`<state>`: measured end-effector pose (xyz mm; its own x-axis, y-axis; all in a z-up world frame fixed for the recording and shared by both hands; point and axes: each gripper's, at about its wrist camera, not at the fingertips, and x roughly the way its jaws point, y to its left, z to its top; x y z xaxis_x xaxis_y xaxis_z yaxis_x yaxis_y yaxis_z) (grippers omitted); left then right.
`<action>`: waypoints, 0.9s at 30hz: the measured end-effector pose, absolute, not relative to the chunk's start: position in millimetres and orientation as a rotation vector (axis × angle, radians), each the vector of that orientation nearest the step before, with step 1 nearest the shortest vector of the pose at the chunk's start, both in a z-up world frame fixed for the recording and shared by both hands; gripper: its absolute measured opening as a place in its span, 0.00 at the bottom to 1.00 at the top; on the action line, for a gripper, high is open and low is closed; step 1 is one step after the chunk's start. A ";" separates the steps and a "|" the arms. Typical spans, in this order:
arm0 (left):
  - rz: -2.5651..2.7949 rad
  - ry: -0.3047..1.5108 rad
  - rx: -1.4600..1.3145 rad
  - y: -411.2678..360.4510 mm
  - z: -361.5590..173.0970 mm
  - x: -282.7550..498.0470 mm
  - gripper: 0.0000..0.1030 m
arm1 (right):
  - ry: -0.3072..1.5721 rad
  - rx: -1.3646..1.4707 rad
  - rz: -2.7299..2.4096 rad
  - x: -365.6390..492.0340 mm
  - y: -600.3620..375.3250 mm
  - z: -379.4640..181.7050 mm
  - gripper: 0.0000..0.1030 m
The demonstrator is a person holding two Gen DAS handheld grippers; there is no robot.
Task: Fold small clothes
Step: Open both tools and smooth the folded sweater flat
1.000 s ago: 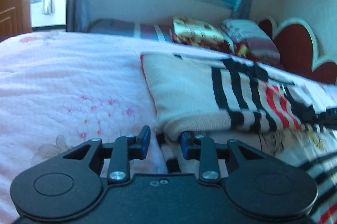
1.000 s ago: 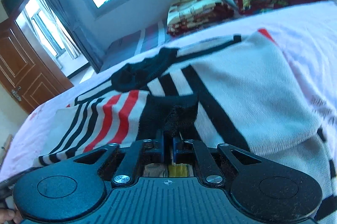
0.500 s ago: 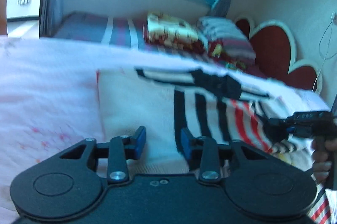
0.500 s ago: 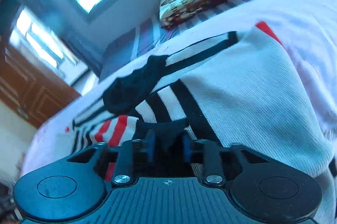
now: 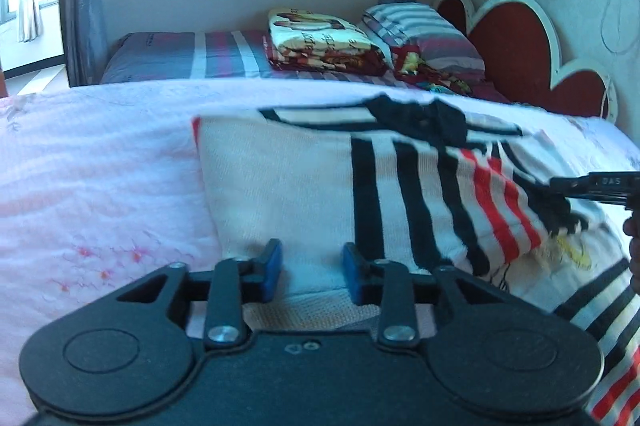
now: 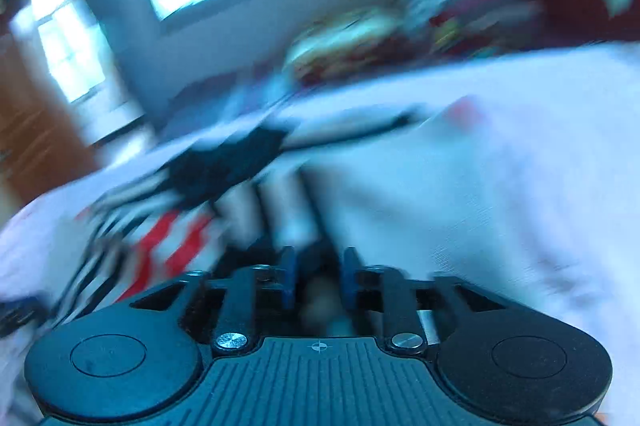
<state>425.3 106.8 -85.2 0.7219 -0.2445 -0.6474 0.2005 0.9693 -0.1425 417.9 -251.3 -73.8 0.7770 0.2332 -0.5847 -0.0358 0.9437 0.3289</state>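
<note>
A: Sweater (image 5: 304, 185) is lying folded on the pink bedspread (image 5: 100, 185), stripes up. What's the left wrist view giving you?

B: My left gripper (image 5: 311, 268) is tilting down over the near folded edge. Its jaws have just been opening; cloth is lying between them, pads off it. I'm judging this fold laid and being released.

A: And the right wrist view?

B: It's blurring. My right gripper (image 6: 318, 276) is angling down at the black cuff; its jaws have just been opening, gripping nothing. Next I'm needing a fresh edge.
</note>
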 end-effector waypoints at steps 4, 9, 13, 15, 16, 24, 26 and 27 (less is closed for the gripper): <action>-0.235 0.640 -0.040 101.2 -64.3 439.6 0.58 | 0.665 0.301 0.289 428.6 -229.6 -60.9 0.33; -0.283 0.694 -0.035 73.8 -70.1 479.6 0.52 | 0.706 0.265 0.396 453.6 -168.4 -67.6 0.31; -0.322 0.728 -0.008 46.9 -84.0 495.6 0.53 | 0.790 0.207 0.411 469.5 -119.6 -94.0 0.30; -0.331 0.762 -0.014 42.5 -97.1 499.0 0.54 | 0.781 0.125 0.385 470.1 -107.6 -104.0 0.28; -0.326 0.782 0.003 39.7 -105.1 499.7 0.54 | 0.763 0.082 0.365 466.6 -106.1 -107.2 0.25; -0.331 0.721 0.018 71.8 -96.7 497.0 0.52 | 0.696 0.105 0.251 463.7 -106.1 -108.7 0.24; -0.324 0.727 0.011 86.0 -95.5 510.9 0.51 | 0.687 0.139 0.279 463.6 -101.3 -103.0 0.24; -0.312 0.735 0.018 91.7 -96.2 518.2 0.51 | 0.701 0.138 0.276 465.3 -96.8 -103.3 0.24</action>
